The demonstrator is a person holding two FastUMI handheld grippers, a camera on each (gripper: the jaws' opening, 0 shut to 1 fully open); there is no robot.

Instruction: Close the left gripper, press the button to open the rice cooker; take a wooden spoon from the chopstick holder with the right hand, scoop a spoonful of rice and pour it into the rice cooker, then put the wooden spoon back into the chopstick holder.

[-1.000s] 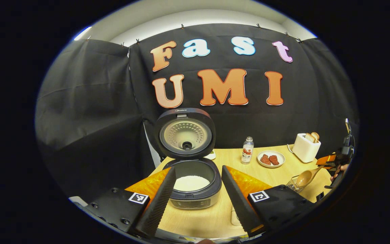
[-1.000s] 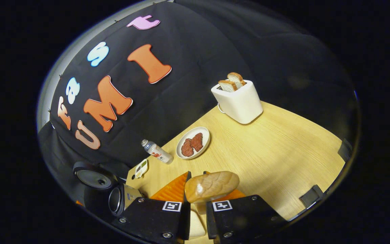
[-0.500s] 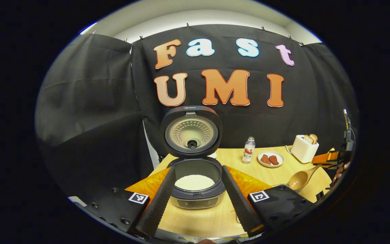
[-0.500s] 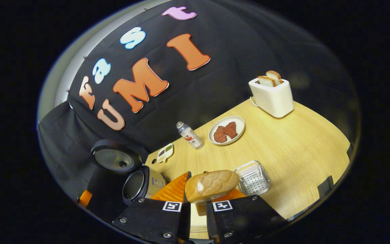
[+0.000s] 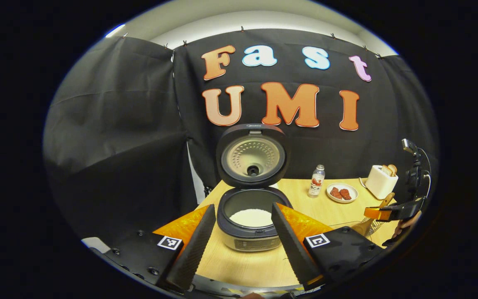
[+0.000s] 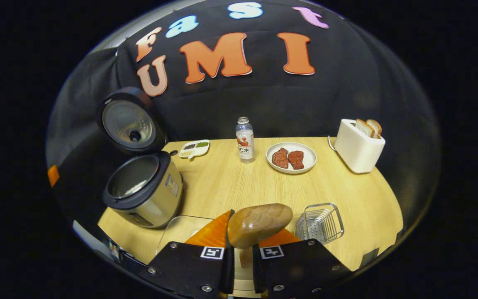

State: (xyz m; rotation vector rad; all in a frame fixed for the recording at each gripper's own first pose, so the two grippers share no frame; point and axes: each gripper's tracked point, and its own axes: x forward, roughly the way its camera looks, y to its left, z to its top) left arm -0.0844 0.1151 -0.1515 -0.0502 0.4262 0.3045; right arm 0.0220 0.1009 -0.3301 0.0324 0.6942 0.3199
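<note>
The rice cooker [image 5: 250, 232] stands with its lid [image 5: 252, 155] up and white rice [image 5: 250, 217] in the pot. My left gripper [image 5: 243, 245] hangs open in front of it, holding nothing. My right gripper [image 6: 241, 247] is shut on the wooden spoon [image 6: 259, 223], whose bowl sticks out ahead of the fingers. The wire chopstick holder [image 6: 321, 222] stands just right of the spoon's bowl. In the left gripper view the right gripper [image 5: 390, 211] holds the spoon [image 5: 386, 199] over the holder [image 5: 372, 226] at the far right. The cooker [image 6: 141, 191] sits at the left in the right gripper view.
A clear container [image 6: 181, 228] lies by the table's [image 6: 359, 199] near edge, left of the spoon. A bottle [image 6: 245, 140], a plate of meat [image 6: 291, 158], a toaster with bread [image 6: 359, 145] and a small seasoning dish [image 6: 194, 148] line the back.
My right gripper has rolled level and swung toward the wire holder with the spoon. The left gripper has drifted left, so the cooker sits further right in its view.
</note>
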